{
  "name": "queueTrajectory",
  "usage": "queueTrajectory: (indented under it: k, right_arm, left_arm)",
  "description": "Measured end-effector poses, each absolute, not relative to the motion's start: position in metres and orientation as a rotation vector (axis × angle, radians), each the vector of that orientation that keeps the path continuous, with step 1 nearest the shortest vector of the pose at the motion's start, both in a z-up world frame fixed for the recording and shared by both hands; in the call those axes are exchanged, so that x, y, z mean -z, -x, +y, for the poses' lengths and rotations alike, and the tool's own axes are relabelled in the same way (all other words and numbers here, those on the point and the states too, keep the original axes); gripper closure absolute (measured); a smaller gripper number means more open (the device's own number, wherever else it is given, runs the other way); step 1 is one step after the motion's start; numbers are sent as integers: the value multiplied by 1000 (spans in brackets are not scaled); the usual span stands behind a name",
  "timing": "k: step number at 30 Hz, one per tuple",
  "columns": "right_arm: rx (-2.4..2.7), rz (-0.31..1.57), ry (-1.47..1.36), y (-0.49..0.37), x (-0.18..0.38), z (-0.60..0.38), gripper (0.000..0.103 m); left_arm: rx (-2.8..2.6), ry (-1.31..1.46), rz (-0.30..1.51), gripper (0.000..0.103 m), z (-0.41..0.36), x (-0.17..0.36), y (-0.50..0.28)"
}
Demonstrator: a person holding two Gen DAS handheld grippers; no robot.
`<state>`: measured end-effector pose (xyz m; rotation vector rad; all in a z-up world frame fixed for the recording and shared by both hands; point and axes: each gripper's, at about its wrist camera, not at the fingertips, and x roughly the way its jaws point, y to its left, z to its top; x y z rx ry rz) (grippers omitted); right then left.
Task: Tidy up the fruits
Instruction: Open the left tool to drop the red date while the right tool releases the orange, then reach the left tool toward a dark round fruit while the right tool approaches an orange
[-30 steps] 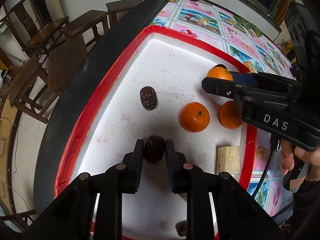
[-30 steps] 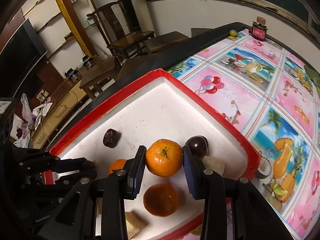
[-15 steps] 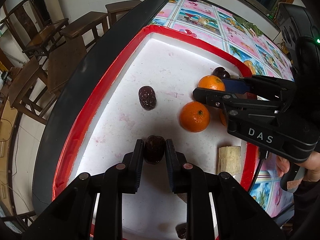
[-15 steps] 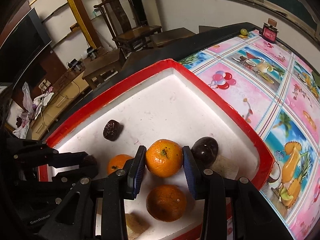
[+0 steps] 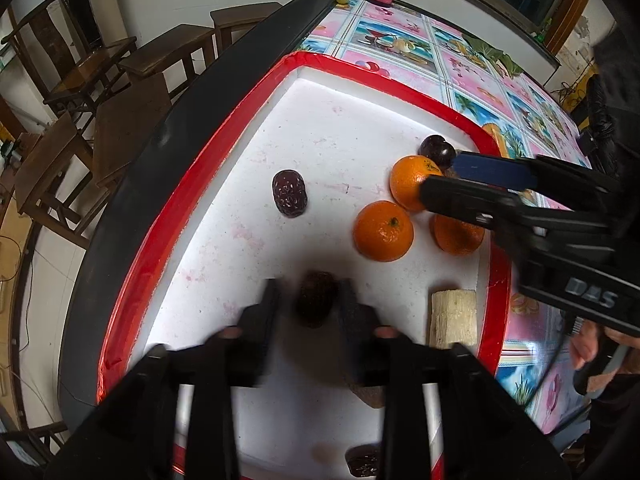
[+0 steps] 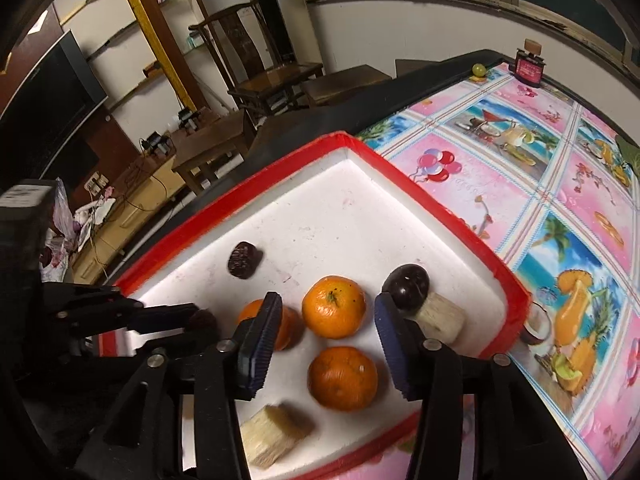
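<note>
A white tray with a red rim [image 5: 184,184] [image 6: 440,208] holds the fruit. My left gripper [image 5: 311,304] is blurred; its jaws stand slightly apart from a dark date [image 5: 314,298] between them. My right gripper [image 6: 326,334] is open around an orange [image 6: 334,307] [image 5: 408,182] that rests on the tray. Two more oranges [image 6: 343,378] [image 6: 288,326] lie beside it. A dark plum [image 6: 407,286] [image 5: 437,150] sits at the right finger. Another date [image 5: 289,199] [image 6: 242,259] lies alone to the left.
Pale sugarcane pieces lie in the tray [image 5: 454,316] [image 6: 272,436] [image 6: 440,318]. Another date [image 5: 362,462] lies by the near rim. The tray sits on a fruit-print tablecloth [image 6: 560,184]. A red box [image 6: 529,65] and a green fruit [image 6: 478,69] stand at the far table end. Wooden chairs [image 5: 100,68] stand beyond the table edge.
My right gripper has opened and let the orange down onto the tray beside the plum. My left gripper's jaws have spread a little off the date and are blurred by motion.
</note>
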<state>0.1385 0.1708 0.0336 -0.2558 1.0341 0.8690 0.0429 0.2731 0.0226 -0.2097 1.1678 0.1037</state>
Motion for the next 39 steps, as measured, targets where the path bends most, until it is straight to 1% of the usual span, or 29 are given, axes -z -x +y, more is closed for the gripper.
queueTrajectory:
  k: [1, 2, 4, 6, 9, 12, 14, 18, 22, 24, 34, 37, 39]
  right_arm:
    - [-868, 1029, 255, -136, -37, 168, 53]
    - [-869, 1023, 253, -132, -42, 163, 52]
    - [-873, 1011, 252, -125, -50, 155, 51]
    - [-878, 999, 253, -118, -56, 147, 45]
    - [-883, 986, 256, -103, -67, 134, 40]
    - [-889, 980, 258, -88, -75, 120, 27]
    - [-900, 981, 251, -77, -78, 111, 23]
    - [-913, 985, 252, -58, -82, 99, 22]
    - [-924, 992, 242, -42, -84, 87, 21]
    - [-923, 995, 240, -33, -85, 79, 18]
    - [-849, 1021, 207, -1, -81, 15, 16]
    - [-812, 1023, 184, 3, -80, -6, 14]
    - [-789, 1029, 168, 5, -78, -20, 14]
  left_arm:
    - [-111, 209, 1164, 46, 273, -23, -42]
    - [-114, 208, 1150, 44, 273, -25, -39]
    - [-108, 209, 1144, 44, 273, -27, -37]
    - [-113, 204, 1142, 44, 272, -28, -36]
    - [-124, 187, 1142, 44, 269, -29, -34]
    - [-125, 176, 1139, 44, 266, -32, -30]
    - [-130, 178, 1137, 44, 266, -34, -26]
    - [-136, 183, 1132, 44, 264, -40, -18]
    - [-147, 165, 1129, 40, 257, -49, -8]
    - [-151, 150, 1123, 38, 252, -53, -2]
    - [-96, 74, 1111, 37, 207, -65, 11]
    - [-76, 65, 1110, 33, 196, -66, 12]
    - [-65, 55, 1113, 33, 187, -66, 13]
